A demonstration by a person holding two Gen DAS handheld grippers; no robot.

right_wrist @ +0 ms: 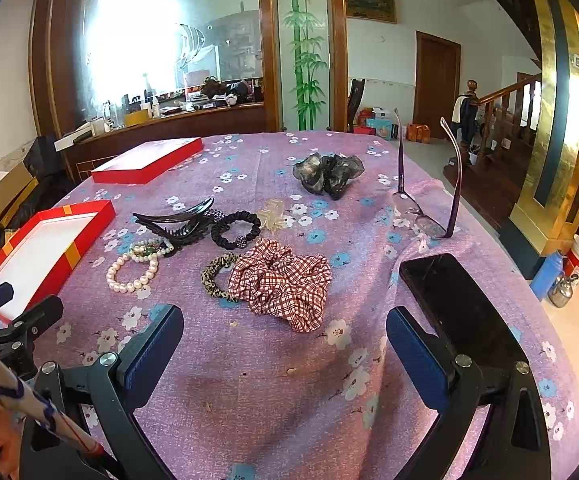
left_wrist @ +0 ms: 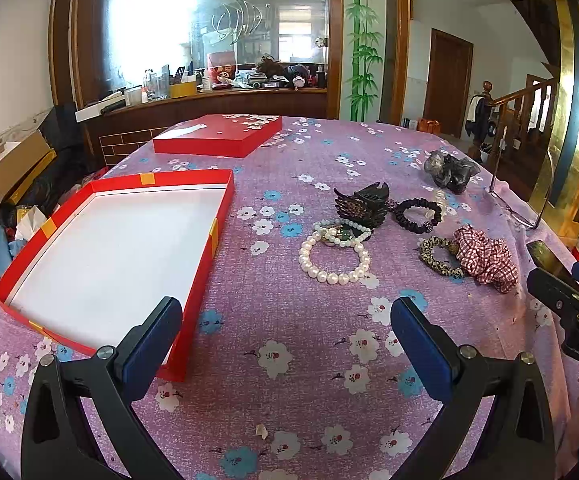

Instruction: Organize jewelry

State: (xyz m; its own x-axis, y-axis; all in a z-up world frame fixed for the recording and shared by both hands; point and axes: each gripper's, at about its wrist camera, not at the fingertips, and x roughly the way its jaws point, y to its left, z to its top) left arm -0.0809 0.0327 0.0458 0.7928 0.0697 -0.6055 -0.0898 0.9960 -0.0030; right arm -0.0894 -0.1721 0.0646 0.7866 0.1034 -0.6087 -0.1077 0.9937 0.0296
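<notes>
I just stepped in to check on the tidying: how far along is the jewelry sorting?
Done: the red box sits open, its lid set aside. In hand: nothing; left gripper and right gripper are open and empty. Left: pearl bracelet, claw clip and plaid scrunchie lie on the tablecloth.

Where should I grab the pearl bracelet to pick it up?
Probably the near arc of the pearl bracelet, from above. It lies flat, and that side sits clear on the cloth, while the far side touches the green bead bracelet.
</notes>
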